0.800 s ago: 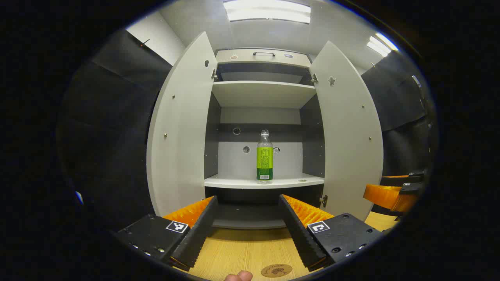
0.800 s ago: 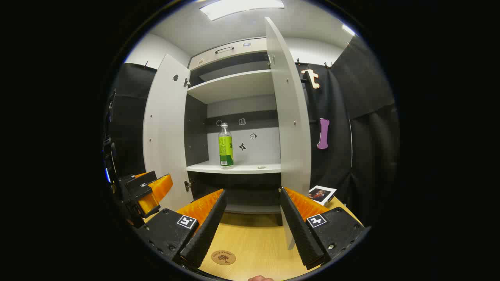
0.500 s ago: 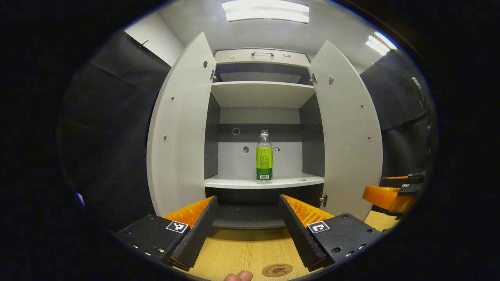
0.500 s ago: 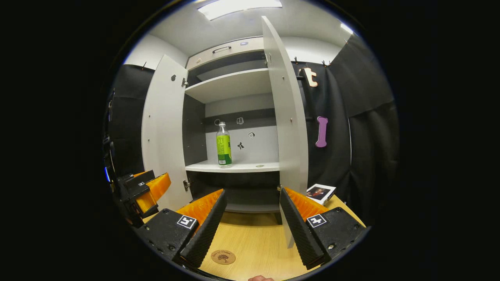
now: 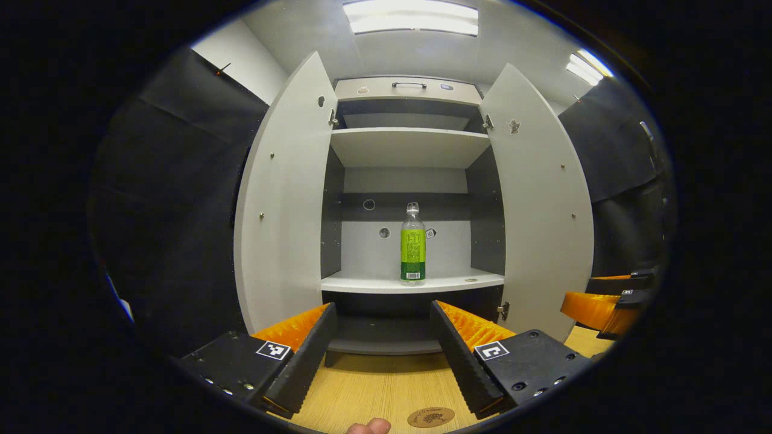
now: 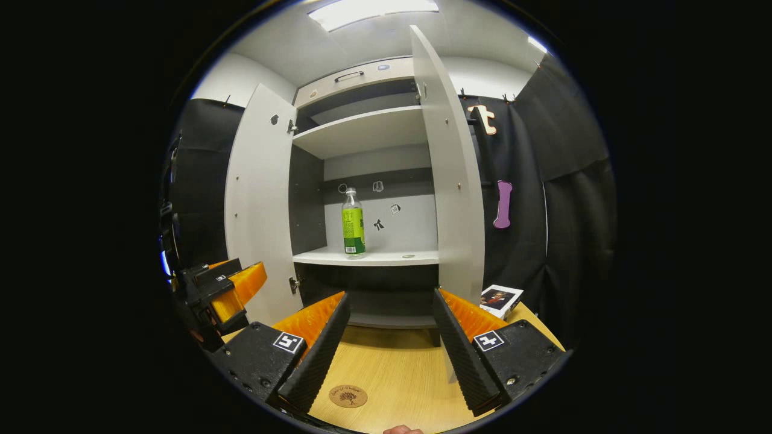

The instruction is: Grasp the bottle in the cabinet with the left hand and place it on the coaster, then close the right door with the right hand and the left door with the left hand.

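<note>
Both views had drifted a little right versus 0.8 s earlier: the bottle sat slightly further right in each picture, nothing else changed.

Cabinet (image 5: 410, 147) stood at the far edge of the wooden table (image 5: 374, 392), both doors swung wide. Left door (image 5: 283, 205) and right door (image 5: 543, 205) flared outward toward the camera, leaving the middle bay fully exposed.

Step in hand, as I judged it: the first one, approach for the grasp. Bottle (image 5: 413, 252) stood upright on the lower shelf (image 5: 362, 282), roughly centred between the side walls, untouched, well apart from both tools. Coaster (image 5: 430, 417) lay on the table at the near edge, bare.

Left gripper (image 5: 380, 337) was spread wide and empty, aimed almost straight at the bottle. Right gripper (image 6: 389, 328) was likewise spread and empty, parked low over the table, pointing near the right door's edge.

Next move likely needed: left gripper forward and up to shelf height, jaws straddling the bottle's body below the neck, then close.

Room: plenty either side of the bottle and above it under the upper shelf (image 5: 410, 144). Watch the shelf's front lip on the way in, and the door edges flanking the opening. A small box (image 6: 499, 299) sat on the table right of the right door, clear of the swing as far as I could tell.
</note>
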Tool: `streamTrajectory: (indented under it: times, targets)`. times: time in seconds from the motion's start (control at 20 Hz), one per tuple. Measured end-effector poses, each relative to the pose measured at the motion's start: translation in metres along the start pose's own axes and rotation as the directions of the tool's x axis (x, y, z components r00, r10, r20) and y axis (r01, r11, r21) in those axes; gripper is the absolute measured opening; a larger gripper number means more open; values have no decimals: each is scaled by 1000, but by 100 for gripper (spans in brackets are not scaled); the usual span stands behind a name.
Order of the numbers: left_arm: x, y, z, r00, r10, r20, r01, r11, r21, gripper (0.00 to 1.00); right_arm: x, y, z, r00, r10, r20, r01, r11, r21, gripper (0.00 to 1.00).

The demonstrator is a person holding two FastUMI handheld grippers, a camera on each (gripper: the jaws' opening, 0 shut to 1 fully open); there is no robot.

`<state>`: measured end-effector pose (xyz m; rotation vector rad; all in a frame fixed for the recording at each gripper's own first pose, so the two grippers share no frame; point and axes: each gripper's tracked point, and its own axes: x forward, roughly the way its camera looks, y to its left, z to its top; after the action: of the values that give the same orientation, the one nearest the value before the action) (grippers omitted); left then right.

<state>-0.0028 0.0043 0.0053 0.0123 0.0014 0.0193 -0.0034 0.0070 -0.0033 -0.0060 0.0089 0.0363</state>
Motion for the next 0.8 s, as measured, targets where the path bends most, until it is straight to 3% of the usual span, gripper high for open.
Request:
streamTrajectory:
  times: [0.4, 0.55, 0.6, 0.65, 0.8]
  targets:
    - [59, -29, 19, 991, -134, -8, 133, 989, -70, 95, -5, -9, -1, 1000, -13, -10, 13, 1000, -3, 84]
    - [108, -45, 35, 979, -202, 37, 204, 978, -47, 94, -10, -16, 0, 999, -32, -3, 32, 999, -4, 84]
    - [124, -51, 39, 976, -215, 35, 217, 975, -49, 90, -10, -17, 0, 999, -33, -4, 33, 999, -4, 84]
    - [140, -57, 44, 972, -230, 44, 232, 971, -60, 94, -11, -17, -1, 999, -33, -6, 33, 999, -5, 84]
    - [192, -62, 40, 970, -240, 34, 242, 964, -110, 95, -12, -24, -3, 999, -44, -16, 44, 999, -9, 84]
